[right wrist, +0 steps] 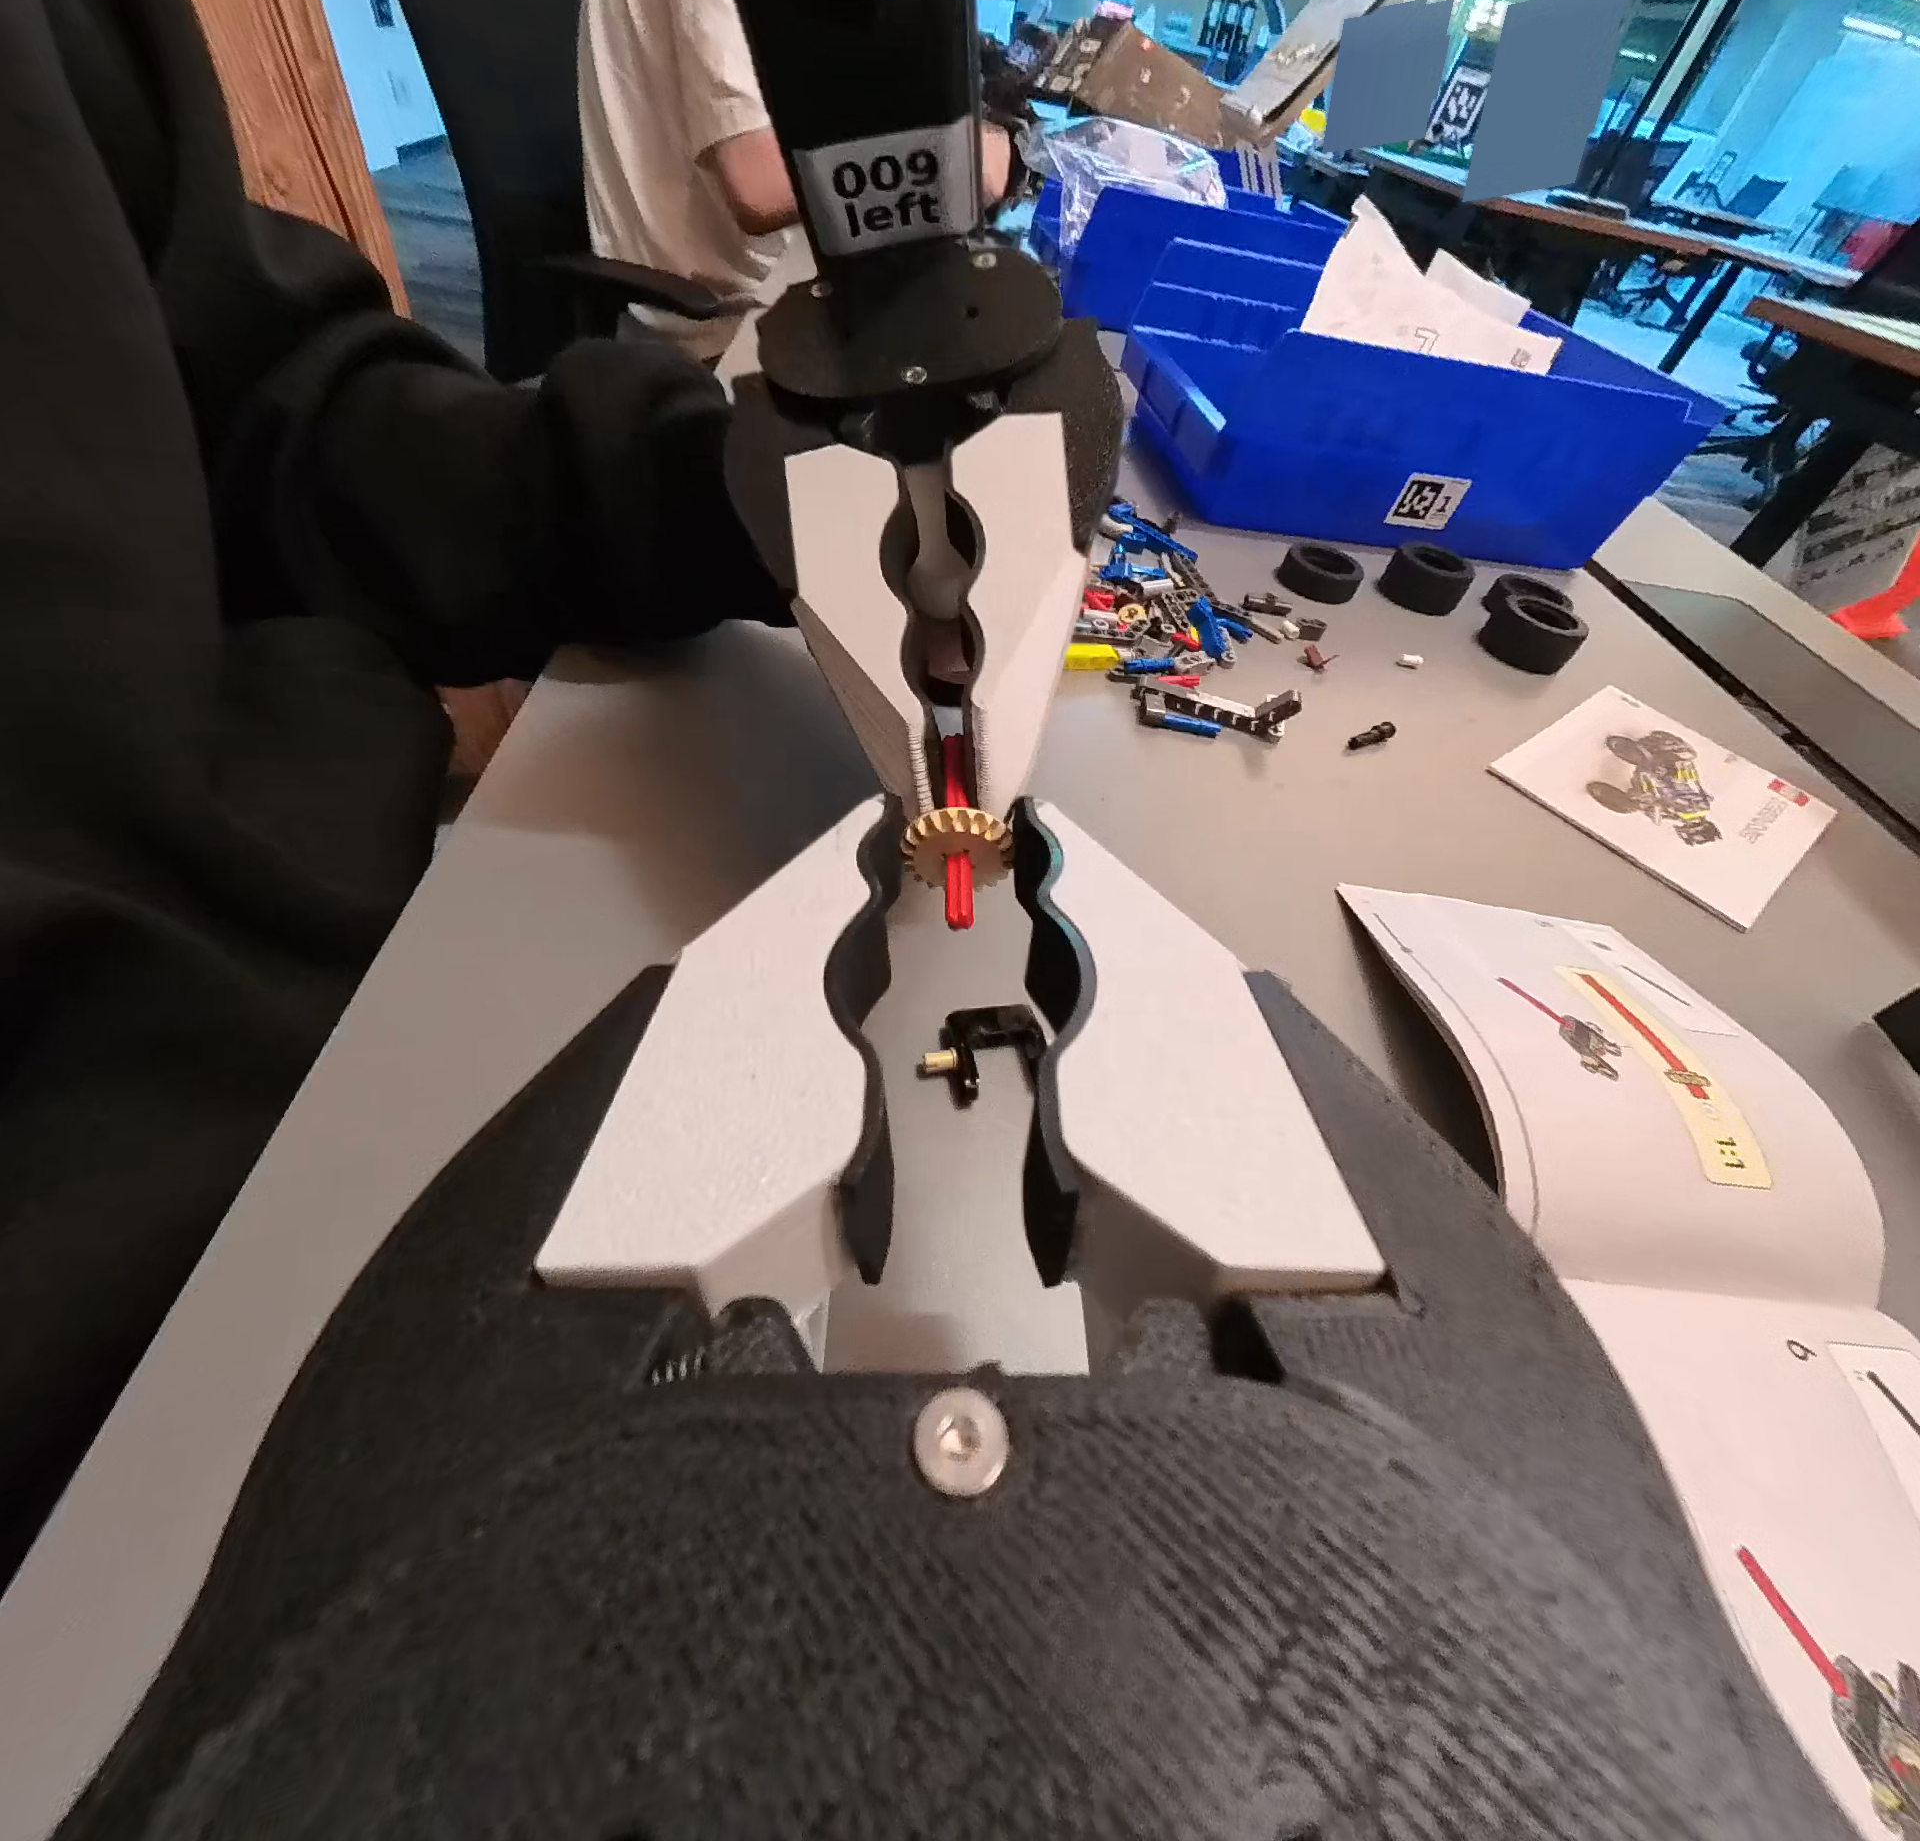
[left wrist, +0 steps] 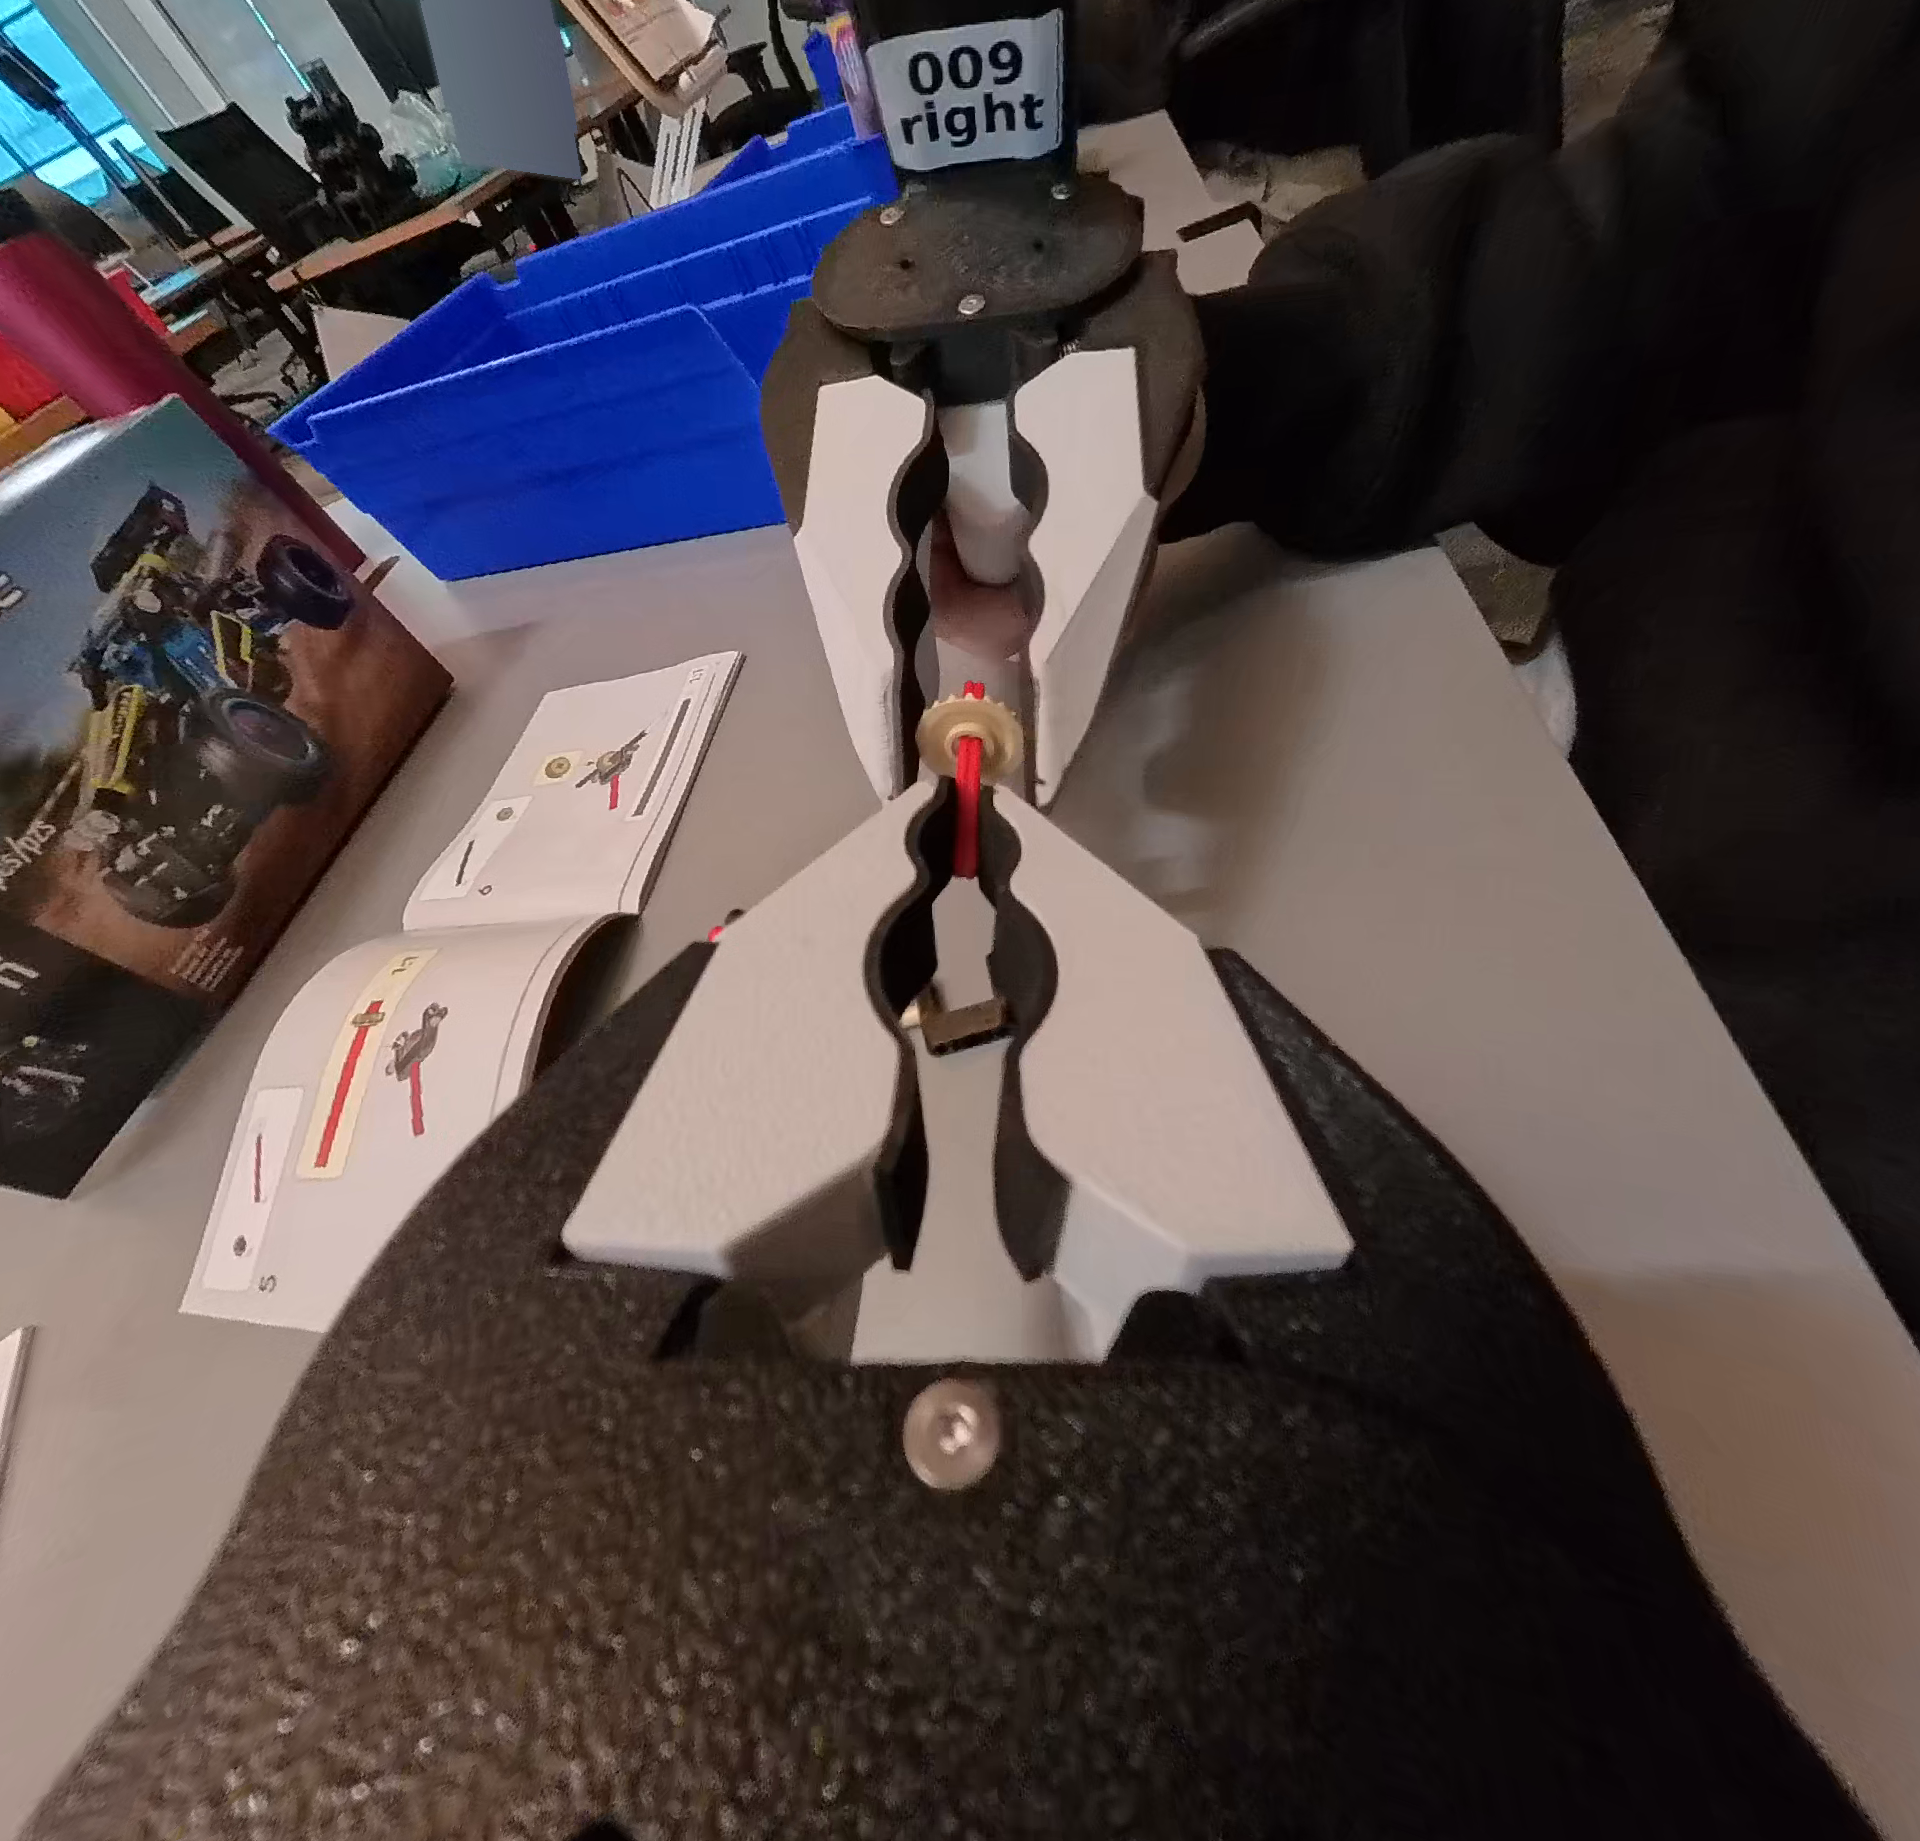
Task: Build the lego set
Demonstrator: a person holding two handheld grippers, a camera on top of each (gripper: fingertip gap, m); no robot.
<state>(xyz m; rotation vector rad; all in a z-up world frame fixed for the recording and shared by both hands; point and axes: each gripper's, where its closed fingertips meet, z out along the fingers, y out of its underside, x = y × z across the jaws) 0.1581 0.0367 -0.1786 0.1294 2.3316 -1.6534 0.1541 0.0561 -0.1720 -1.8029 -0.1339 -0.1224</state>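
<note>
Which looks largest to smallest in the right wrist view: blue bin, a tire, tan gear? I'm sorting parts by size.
1. Blue bin
2. Tire
3. Tan gear

The gear sits nearer the camera, yet looks smallest, so the order is safe.

Red axle, tan gear, grey counter

A red axle [right wrist: 958, 882] carries a tan toothed gear [right wrist: 954, 839] between pale grey gripper fingers [right wrist: 1153, 1085] with black inner edges and speckled black bodies. Blue bins [right wrist: 1403, 441], black tyres [right wrist: 1432, 578], a small black piece [right wrist: 987, 1048] and a white booklet [left wrist: 374, 1095] with red diagrams sit on the grey counter [right wrist: 1195, 835].
</note>
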